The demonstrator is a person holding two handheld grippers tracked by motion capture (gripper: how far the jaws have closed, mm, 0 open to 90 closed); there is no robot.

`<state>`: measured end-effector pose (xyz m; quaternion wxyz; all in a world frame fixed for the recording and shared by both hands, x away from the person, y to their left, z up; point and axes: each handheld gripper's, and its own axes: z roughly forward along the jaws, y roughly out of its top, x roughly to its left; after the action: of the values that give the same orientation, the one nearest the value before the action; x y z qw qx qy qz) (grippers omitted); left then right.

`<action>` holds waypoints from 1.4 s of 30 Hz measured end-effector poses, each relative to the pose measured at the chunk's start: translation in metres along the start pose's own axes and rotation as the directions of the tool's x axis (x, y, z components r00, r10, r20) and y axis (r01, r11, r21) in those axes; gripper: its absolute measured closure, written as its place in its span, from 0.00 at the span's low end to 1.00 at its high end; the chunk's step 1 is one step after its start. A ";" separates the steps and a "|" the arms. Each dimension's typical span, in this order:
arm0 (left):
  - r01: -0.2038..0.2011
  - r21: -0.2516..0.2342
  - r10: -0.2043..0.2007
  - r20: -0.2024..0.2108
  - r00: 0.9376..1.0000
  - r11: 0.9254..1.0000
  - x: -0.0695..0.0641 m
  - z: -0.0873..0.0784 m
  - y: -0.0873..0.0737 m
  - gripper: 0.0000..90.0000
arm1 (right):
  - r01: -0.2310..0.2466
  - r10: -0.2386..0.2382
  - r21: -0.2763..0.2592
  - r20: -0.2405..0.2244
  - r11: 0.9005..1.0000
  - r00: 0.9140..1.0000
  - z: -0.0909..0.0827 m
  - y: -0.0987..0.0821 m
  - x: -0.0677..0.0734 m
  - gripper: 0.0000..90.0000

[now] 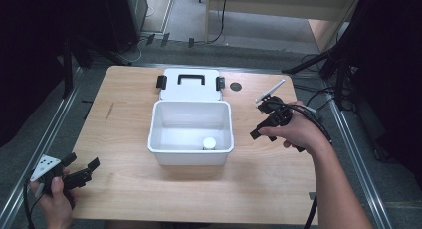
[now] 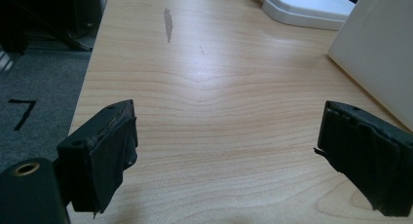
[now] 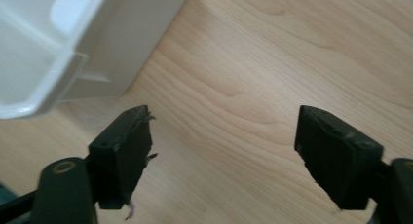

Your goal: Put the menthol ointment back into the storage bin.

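A white open box (image 1: 190, 149) stands in the middle of the wooden table (image 1: 278, 189). A small white round object (image 1: 209, 142) lies in its front right corner. The box's lid (image 1: 189, 92), with a black handle and two black latches, lies flat behind it. My left gripper (image 1: 79, 170) is open and empty near the table's front left corner. In the left gripper view the gripper (image 2: 229, 121) hovers over bare wood, the box wall (image 2: 380, 53) to its right. My right gripper (image 1: 261, 119) is open and empty just right of the box. In the right gripper view the gripper (image 3: 224, 121) has the box (image 3: 122, 34) at upper left.
A small dark round mark (image 1: 236, 86) sits on the table right of the lid. A grey streak (image 2: 168, 23) marks the wood at far left. Metal rails run along both table sides, with cables and stand legs on the floor behind.
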<state>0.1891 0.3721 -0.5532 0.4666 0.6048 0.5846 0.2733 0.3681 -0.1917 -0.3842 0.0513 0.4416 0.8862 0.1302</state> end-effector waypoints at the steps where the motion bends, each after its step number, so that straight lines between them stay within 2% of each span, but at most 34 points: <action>1: -0.001 0.000 0.001 0.000 1.000 1.000 0.000 0.000 0.000 0.09 | -0.005 0.005 -0.010 0.015 1.000 1.000 0.001 -0.004 -0.002 0.20; 4: -0.001 -0.001 0.001 -0.001 1.000 1.000 0.000 0.000 0.000 0.09 | 0.007 -0.005 -0.027 0.054 1.000 0.999 0.007 -0.015 -0.008 0.16; 7: -0.001 0.000 0.001 -0.001 1.000 1.000 0.000 0.000 0.000 0.09 | -0.013 0.015 -0.052 0.035 0.999 0.999 0.013 -0.027 -0.014 0.14; 9: -0.002 0.002 0.002 -0.001 1.000 1.000 0.000 0.000 0.000 0.09 | -0.020 0.025 -0.081 0.065 0.997 0.998 0.015 -0.035 -0.017 0.14; 10: -0.004 0.004 0.004 -0.001 1.000 1.000 0.000 0.000 0.000 0.09 | -0.046 0.054 -0.099 0.077 0.994 0.996 0.017 -0.043 -0.021 0.12; 11: -0.004 0.004 0.004 -0.001 1.000 1.000 0.000 0.000 0.000 0.09 | -0.066 0.074 -0.107 0.072 0.992 0.995 0.018 -0.047 -0.023 0.10; 12: -0.003 0.003 0.003 -0.001 1.000 1.000 0.000 0.000 0.000 0.09 | -0.066 0.074 -0.107 0.072 0.992 0.995 0.018 -0.047 -0.023 0.10; 15: -0.005 0.005 0.005 -0.002 1.000 1.000 0.000 0.000 0.000 0.09 | -0.127 0.133 -0.140 0.038 0.982 0.990 0.023 -0.062 -0.031 0.02; 18: -0.005 0.004 0.005 -0.004 1.000 1.000 0.000 0.000 0.000 0.09 | -0.139 0.147 -0.159 0.041 0.977 0.988 0.024 -0.069 -0.032 0.01; 28: -0.007 0.002 0.007 -0.006 1.000 1.000 -0.001 0.000 0.000 0.09 | -0.114 0.133 -0.257 0.059 0.960 0.989 0.038 -0.104 -0.032 0.00; 34: -0.008 0.002 0.008 -0.007 1.000 1.000 -0.001 0.000 0.000 0.09 | -0.119 0.150 -0.334 0.068 0.935 0.986 0.051 -0.126 -0.034 0.00; 37: -0.008 0.002 0.008 -0.007 1.000 1.000 -0.001 0.000 0.000 0.09 | -0.145 0.186 -0.388 0.070 0.910 0.980 0.056 -0.138 -0.037 0.00; 42: 0.001 -0.001 -0.001 -0.004 1.000 1.000 0.000 0.000 0.000 0.09 | -0.202 0.261 -0.468 0.064 0.861 0.963 0.066 -0.159 -0.044 0.00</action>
<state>0.1887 0.3717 -0.5530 0.4658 0.6036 0.5860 0.2746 0.2865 -0.3059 -0.4928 0.1931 0.5277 0.7660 0.3122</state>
